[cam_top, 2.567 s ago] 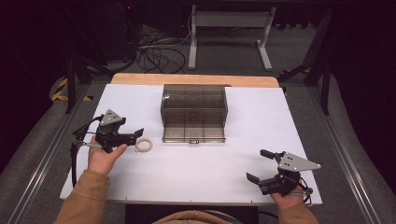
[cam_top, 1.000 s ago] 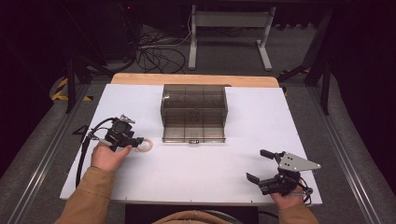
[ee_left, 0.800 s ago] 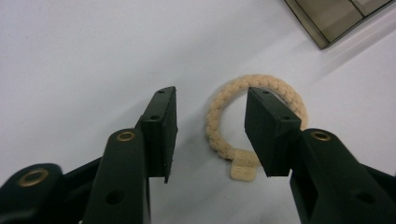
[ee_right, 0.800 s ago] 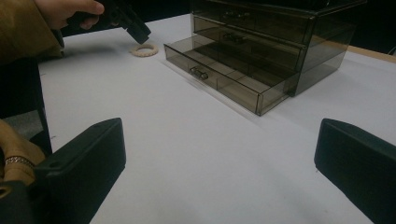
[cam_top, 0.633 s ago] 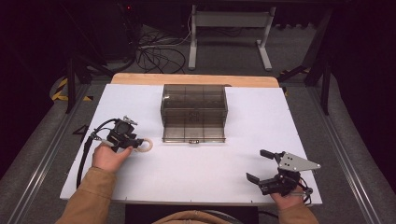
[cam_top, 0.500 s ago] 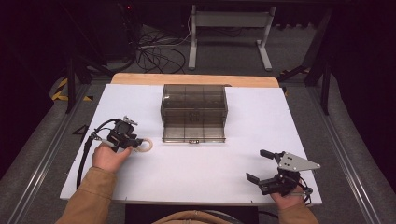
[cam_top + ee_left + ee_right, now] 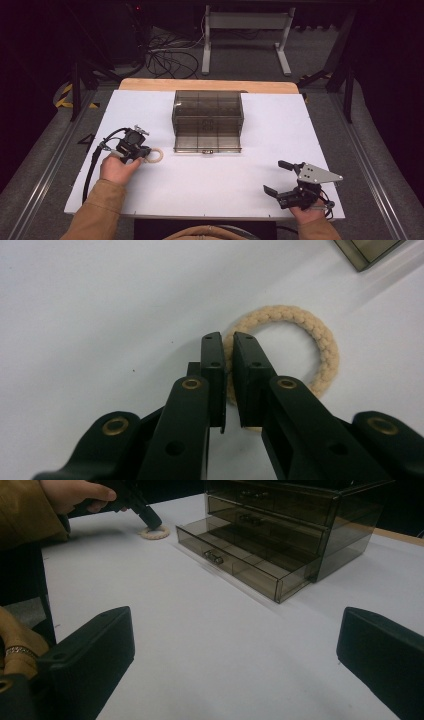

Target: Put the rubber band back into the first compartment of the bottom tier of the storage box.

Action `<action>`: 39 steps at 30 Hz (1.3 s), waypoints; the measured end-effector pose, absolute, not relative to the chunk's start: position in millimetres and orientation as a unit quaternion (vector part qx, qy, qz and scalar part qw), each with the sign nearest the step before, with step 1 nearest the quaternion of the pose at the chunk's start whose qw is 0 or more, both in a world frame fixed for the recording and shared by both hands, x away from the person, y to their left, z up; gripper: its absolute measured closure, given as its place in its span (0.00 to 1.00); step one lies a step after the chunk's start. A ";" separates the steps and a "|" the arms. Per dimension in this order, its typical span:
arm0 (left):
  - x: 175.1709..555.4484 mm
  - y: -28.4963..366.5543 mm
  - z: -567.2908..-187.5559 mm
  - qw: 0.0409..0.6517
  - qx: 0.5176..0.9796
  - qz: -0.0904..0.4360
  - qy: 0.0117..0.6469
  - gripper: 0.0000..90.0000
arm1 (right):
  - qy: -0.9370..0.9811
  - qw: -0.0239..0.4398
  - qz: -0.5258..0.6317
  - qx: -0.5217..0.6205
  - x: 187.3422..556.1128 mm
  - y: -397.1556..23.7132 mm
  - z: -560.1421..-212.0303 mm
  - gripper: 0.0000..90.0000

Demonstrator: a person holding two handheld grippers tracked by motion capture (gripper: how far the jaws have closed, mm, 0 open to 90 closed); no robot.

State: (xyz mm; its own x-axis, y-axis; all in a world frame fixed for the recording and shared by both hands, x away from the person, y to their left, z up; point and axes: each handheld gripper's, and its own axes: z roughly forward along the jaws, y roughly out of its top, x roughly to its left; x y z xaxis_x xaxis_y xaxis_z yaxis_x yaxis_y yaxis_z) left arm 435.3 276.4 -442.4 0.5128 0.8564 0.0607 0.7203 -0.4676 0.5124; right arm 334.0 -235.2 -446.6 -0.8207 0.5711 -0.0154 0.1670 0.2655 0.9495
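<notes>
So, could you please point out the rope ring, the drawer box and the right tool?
rope ring [image 7: 327, 347], left gripper view, far side of loop
drawer box [image 7: 207, 107], high view, top panel
right tool [image 7: 278, 176], high view, between its open tips

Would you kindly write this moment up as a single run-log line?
left gripper: jaws just closed, shut on rope ring | right gripper: open, holding nothing | drawer box: bottom drawer pulled out

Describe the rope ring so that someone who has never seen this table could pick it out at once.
Start at the smoky transparent drawer box in the middle of the white table, its bottom drawer pulled open. Just off that drawer's front corner, on the person's left, lies the rope ring. It is a small beige braided loop lying flat, with the left gripper pinching its rim.
</notes>
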 end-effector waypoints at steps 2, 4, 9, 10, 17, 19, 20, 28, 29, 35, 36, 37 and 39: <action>435.4 276.6 -442.0 0.218 0.842 0.159 0.468 0.94 | 0.774 0.181 0.557 0.238 333.9 -235.2 -446.5 0.03; 435.1 276.5 -441.7 0.220 0.841 0.157 0.468 0.94 | 0.774 0.181 0.558 0.238 333.9 -235.3 -446.5 0.03; 433.6 278.4 -437.7 0.229 0.838 0.161 0.468 0.95 | 0.774 0.181 0.558 0.238 333.9 -235.2 -446.5 0.03; 433.3 278.9 -436.7 0.232 0.837 0.162 0.467 0.95 | 0.774 0.181 0.558 0.238 334.0 -235.2 -446.5 0.03; 428.6 282.1 -427.4 0.258 0.828 0.171 0.468 0.95 | 0.774 0.181 0.558 0.240 333.9 -235.4 -446.4 0.03; 427.2 283.5 -424.8 0.268 0.824 0.175 0.468 0.95 | 0.774 0.181 0.558 0.240 333.9 -235.4 -446.4 0.03; 426.7 284.2 -423.7 0.274 0.821 0.176 0.469 0.95 | 0.774 0.180 0.558 0.241 333.8 -235.4 -446.4 0.03; 421.7 290.1 -414.6 0.313 0.803 0.186 0.472 0.95 | 0.774 0.181 0.557 0.241 333.6 -235.5 -446.2 0.03; 420.8 290.6 -413.6 0.317 0.800 0.187 0.473 0.95 | 0.774 0.181 0.557 0.241 333.6 -235.4 -446.3 0.03; 417.1 294.2 -407.9 0.348 0.785 0.194 0.474 0.95 | 0.774 0.181 0.557 0.241 333.6 -235.6 -446.3 0.03; 416.3 294.7 -407.0 0.354 0.782 0.194 0.475 0.95 | 0.774 0.181 0.557 0.241 333.6 -235.6 -446.3 0.03; 415.6 295.2 -406.1 0.358 0.780 0.194 0.476 0.95 | 0.774 0.181 0.558 0.241 333.6 -235.7 -446.3 0.03; 414.3 296.4 -404.5 0.368 0.775 0.199 0.474 0.95 | 0.774 0.181 0.558 0.240 333.7 -235.7 -446.4 0.03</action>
State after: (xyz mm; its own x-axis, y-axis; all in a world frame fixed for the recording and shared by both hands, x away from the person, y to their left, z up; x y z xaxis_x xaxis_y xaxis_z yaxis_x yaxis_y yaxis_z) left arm 414.3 296.4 -404.5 0.4705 0.8814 -0.0408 0.5887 -0.2792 0.7586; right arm 333.7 -235.7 -446.4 -0.8186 0.5742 -0.0124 0.1698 0.2627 0.9498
